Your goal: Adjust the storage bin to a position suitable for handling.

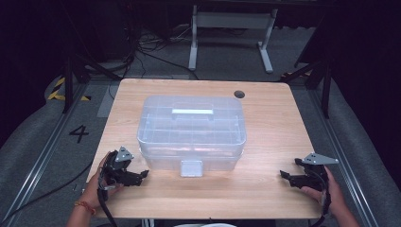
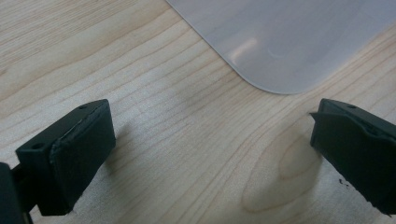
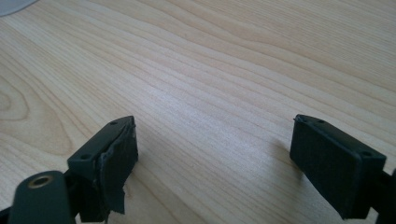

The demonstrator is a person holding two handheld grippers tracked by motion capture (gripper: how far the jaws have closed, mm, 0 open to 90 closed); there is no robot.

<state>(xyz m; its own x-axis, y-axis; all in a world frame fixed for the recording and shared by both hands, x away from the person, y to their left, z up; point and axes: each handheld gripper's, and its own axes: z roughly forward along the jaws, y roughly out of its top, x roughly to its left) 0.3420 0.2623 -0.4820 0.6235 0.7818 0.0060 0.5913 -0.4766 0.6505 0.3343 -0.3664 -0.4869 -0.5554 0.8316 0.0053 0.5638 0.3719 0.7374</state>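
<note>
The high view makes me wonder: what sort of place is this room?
Probably a lab or test room set up for recording. A wooden table stands alone on grey carpet, cables trail across the floor, a number four is marked beside it, and the surroundings are dark.

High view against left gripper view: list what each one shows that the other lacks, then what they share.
High view alone: the whole box with its lid handle and front latch, the right gripper, both hands, the floor and a table frame behind.

Left gripper view alone: a close look at the pads, with the jaws wide apart and nothing between them.

Shared: the wooden table, the left gripper and a corner of the box.
</note>
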